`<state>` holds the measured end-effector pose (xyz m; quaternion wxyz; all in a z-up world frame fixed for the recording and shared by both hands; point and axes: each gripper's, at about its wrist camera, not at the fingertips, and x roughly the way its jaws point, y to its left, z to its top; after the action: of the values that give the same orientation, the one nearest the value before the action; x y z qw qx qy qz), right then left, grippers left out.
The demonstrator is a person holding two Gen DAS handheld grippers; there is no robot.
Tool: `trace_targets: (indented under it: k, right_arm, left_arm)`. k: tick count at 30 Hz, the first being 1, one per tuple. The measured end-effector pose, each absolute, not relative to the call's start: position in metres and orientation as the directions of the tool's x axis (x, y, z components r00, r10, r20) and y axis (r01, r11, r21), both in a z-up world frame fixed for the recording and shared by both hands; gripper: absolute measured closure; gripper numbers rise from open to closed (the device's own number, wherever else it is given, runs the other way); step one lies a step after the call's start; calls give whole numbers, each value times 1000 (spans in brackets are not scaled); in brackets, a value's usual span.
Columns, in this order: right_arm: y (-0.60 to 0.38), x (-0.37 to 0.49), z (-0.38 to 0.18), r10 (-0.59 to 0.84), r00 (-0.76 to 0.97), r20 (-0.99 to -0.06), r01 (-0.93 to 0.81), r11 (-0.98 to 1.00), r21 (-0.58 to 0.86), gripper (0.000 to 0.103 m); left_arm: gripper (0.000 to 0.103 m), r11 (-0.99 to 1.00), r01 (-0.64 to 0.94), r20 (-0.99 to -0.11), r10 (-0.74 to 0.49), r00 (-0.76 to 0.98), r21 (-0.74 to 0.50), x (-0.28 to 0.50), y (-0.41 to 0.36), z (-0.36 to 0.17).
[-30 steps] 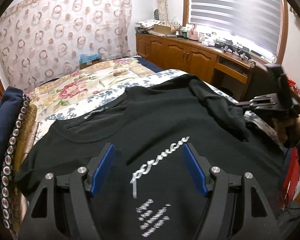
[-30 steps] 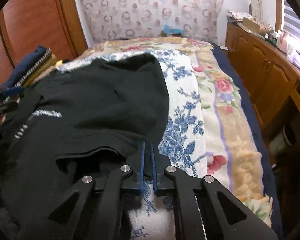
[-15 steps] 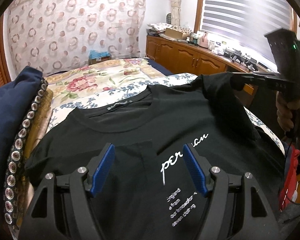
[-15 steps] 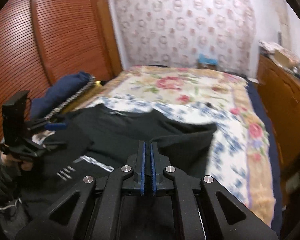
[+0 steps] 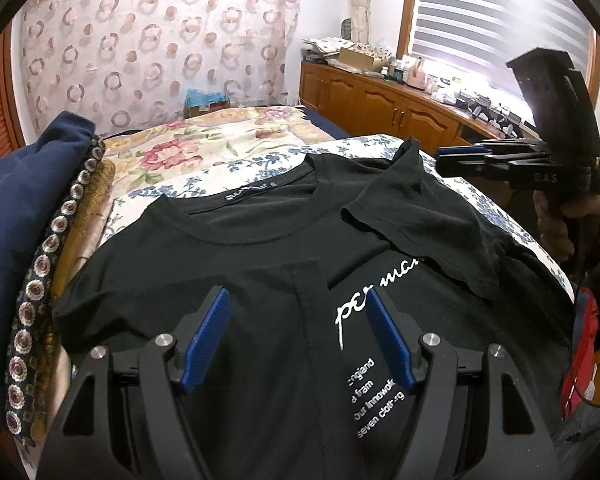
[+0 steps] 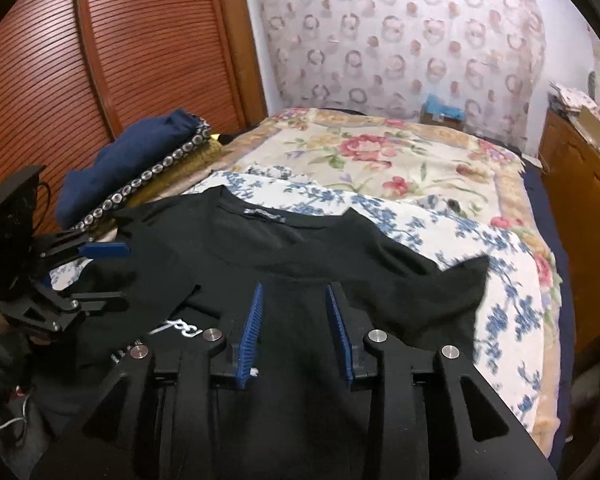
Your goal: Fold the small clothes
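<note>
Black T-shirt (image 5: 284,248) laid flat on bed (image 6: 380,160), printed side up, one sleeve (image 5: 420,216) folded in over chest. Left gripper (image 5: 296,332) held above shirt, jaws apart, nothing clamped. Right gripper (image 6: 294,328) jaws just opened, nothing seen between. Folded clothes stack (image 6: 140,160) piled just beside shirt, near louvred wardrobe door (image 6: 100,60). Cluttered wooden cabinet (image 5: 380,104) seen past bed.
</note>
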<state>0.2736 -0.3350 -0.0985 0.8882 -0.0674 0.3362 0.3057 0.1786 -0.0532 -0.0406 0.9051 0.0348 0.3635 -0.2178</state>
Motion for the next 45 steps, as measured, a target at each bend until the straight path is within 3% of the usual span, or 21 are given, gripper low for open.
trace_targets:
  k: [11,19,20,22,35,38,45]
  right_arm:
    - [-412,247,-130,324,641,-696,-397,916,60,59]
    - [-432,245,-151,314,614,-724,-368,926,89,57]
    - [-432,248,-150,306,617,-725,-366,927,81,50]
    - [-430,257,-148,312,618,-721,-374,924,79,47]
    - [-394,334,-150,264,607,-750,-421,907,-21,46]
    - [-392,342,-159,254,601,-758,-421,906,-31,46]
    - [-396,342,-162,277,614,-739,-417,909,-5,42]
  left_arm:
    - [32,867,494,-685,-400,609,-67,203,-88,-28]
    - [32,886,461,-696,-359,621,-45,216,-87,-30]
    - [32,893,448,-698,-346,626,-41,217,-82,-31]
    - [32,909,417,-703,-318,637,-33,219,-69,-32]
    - [32,986,167,-724,-113,681,3,207,40,-44]
    - [40,989,146,-738,-94,668,6,201,47,-53]
    - [42,990,103,-732,3,682,100,197,38,-59]
